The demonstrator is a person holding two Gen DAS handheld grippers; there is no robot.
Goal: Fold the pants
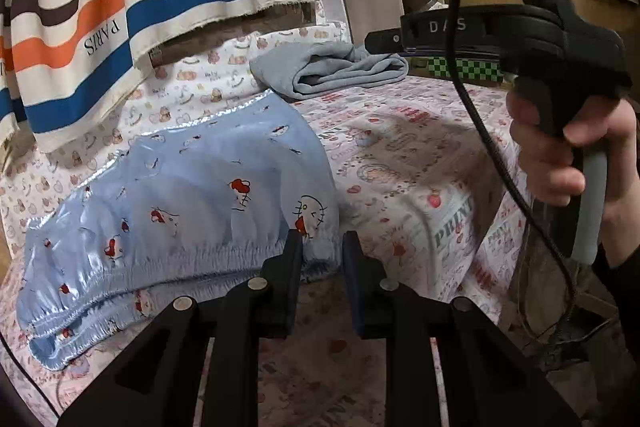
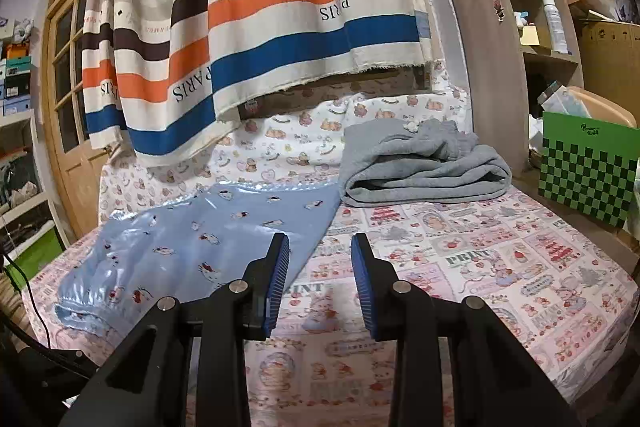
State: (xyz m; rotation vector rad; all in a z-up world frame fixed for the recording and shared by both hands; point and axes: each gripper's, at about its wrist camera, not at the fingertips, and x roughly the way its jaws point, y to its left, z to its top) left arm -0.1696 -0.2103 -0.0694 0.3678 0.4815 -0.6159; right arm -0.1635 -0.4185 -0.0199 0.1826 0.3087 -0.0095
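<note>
Nearest the left wrist camera, the left gripper [image 1: 322, 247] has its two black fingers standing a narrow gap apart at the elastic waistband of the shiny pale-blue satin pants with a cartoon-cat print [image 1: 192, 195]. The left-hand finger lies against the waistband corner; nothing shows between the pads, so the tool holds nothing. This placement suits a pinch on the waistband edge, judged to be the grasp point for the next fold.

The right gripper [image 2: 320, 267], with blue ribbed pads, also stands apart and empty. It hovers above the pink printed bedsheet [image 2: 500, 267], just beside the lower right edge of the pants [image 2: 180, 247]. In the left view a person's hand [image 1: 560, 155] grips its handle, with a black cable hanging in front.

The pants lie flat on the left part of the bed, waistband toward the cameras and legs running back toward the pillow area. They appear already doubled lengthwise; a crosswise fold likely remains.

Farther back, a folded grey fleece garment [image 2: 424, 167] rests clear of the working area, probably set aside. Behind it hangs a striped curtain of cream, orange, blue and brown bands [image 2: 260, 7].
</note>
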